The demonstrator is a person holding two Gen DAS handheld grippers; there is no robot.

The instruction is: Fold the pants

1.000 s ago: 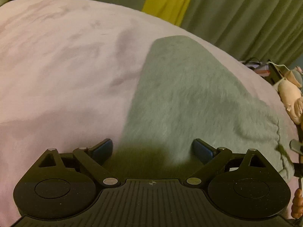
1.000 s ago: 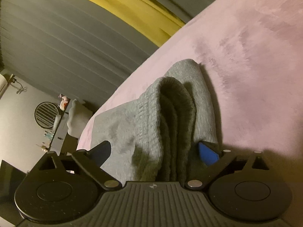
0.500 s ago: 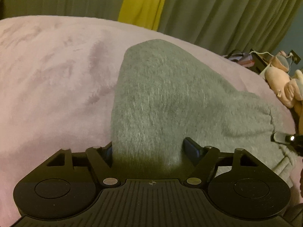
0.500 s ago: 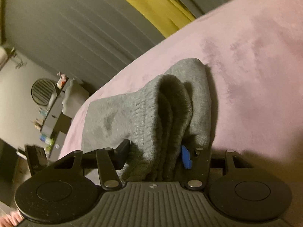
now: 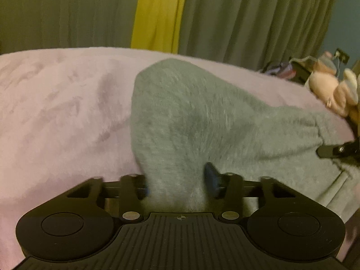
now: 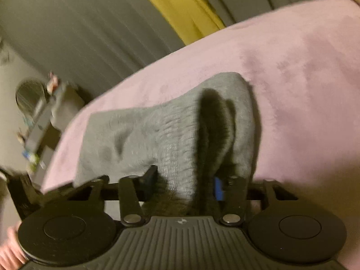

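Note:
Grey sweatpants [image 5: 191,121] lie partly folded on a pink blanket [image 5: 56,112]. My left gripper [image 5: 177,180] is shut on one end of the pants and lifts the cloth off the blanket. My right gripper [image 6: 184,184] is shut on the bunched ribbed end of the pants [image 6: 180,139], several layers between its jaws. The right gripper's tip [image 5: 333,150] shows at the right edge of the left wrist view, at the pants' other corner. The pants stretch between the two grippers.
Grey curtains with a yellow strip [image 5: 157,11] hang behind the bed. A pink plush toy [image 5: 333,92] lies at the bed's far right. A dresser with small items and a round fan [image 6: 29,94] stands beside the bed on the left of the right wrist view.
Both grippers closed from open onto the pants over the last second. Both have since lifted the cloth, and the views tilt up toward the curtains.

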